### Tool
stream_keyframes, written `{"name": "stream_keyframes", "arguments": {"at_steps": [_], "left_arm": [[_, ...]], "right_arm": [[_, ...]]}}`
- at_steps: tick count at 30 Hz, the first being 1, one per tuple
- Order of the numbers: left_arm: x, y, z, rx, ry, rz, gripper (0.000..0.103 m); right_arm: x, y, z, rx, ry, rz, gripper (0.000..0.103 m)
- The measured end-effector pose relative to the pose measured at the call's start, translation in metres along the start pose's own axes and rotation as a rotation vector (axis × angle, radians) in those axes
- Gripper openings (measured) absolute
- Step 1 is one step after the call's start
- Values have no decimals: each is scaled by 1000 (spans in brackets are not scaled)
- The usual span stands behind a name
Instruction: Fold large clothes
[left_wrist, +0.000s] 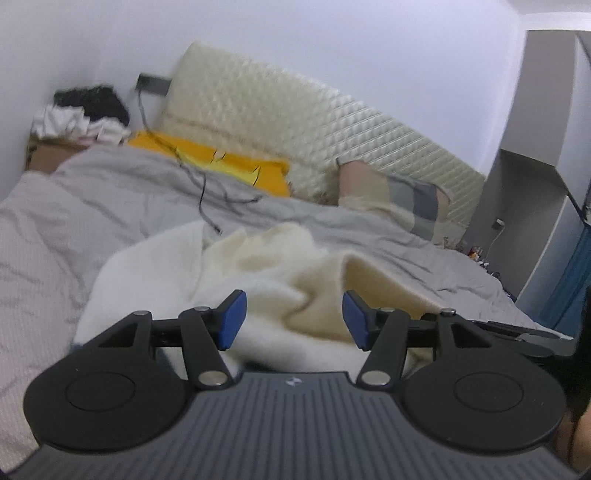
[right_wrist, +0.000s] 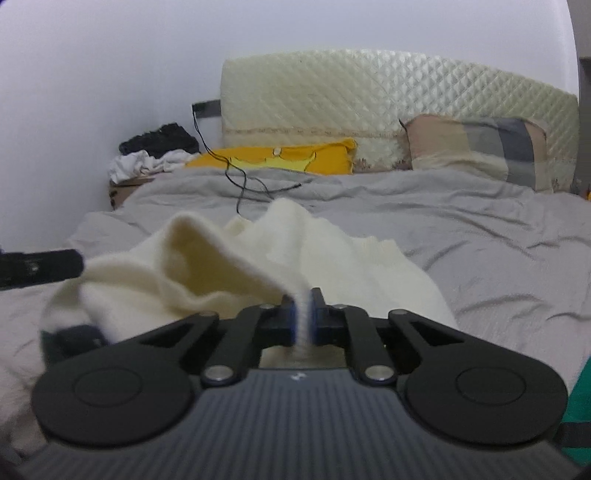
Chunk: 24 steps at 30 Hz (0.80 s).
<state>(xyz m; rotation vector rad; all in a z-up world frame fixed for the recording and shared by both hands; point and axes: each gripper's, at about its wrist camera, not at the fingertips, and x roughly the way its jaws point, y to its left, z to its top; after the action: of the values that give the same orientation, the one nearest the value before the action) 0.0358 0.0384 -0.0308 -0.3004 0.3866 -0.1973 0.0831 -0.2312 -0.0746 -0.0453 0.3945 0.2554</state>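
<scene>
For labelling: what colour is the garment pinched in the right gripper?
Cream sweater, clearest in the right wrist view.

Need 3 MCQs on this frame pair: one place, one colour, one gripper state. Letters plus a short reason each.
1. Where does the yellow pillow lie?
A. On the floor
B. At the headboard, left of the patchwork pillow
C. On the cream sweater

2. What colour is the bed cover?
A. Grey
B. Blue
C. Red

3. What state is the right hand-held gripper in?
A. Open, empty
B. Shut on nothing
C. Shut on the sweater

Answers:
1 B, it leans at the headboard beside the patchwork pillow.
2 A, grey cloth spreads across the bed.
3 C, a cream fold is pinched between its blue pads, while the left hand-held gripper stands open.
</scene>
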Motion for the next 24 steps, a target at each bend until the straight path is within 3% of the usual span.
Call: {"name": "stream_keyframes", "arguments": {"at_steps": [10, 14, 18, 24], "left_arm": [[4, -40, -16, 156, -20, -15, 65], [10, -58, -25, 219, -73, 61, 65], [22, -62, -27, 230, -125, 190, 65], [41, -37, -22, 145, -61, 228, 64]], "right_arm": [[-68, 7, 1, 41, -128, 57, 10], [-80, 10, -3, 59, -141, 62, 10], [-87, 16, -12, 60, -143, 31, 10], [-75, 19, -21, 68, -87, -48, 10]]}}
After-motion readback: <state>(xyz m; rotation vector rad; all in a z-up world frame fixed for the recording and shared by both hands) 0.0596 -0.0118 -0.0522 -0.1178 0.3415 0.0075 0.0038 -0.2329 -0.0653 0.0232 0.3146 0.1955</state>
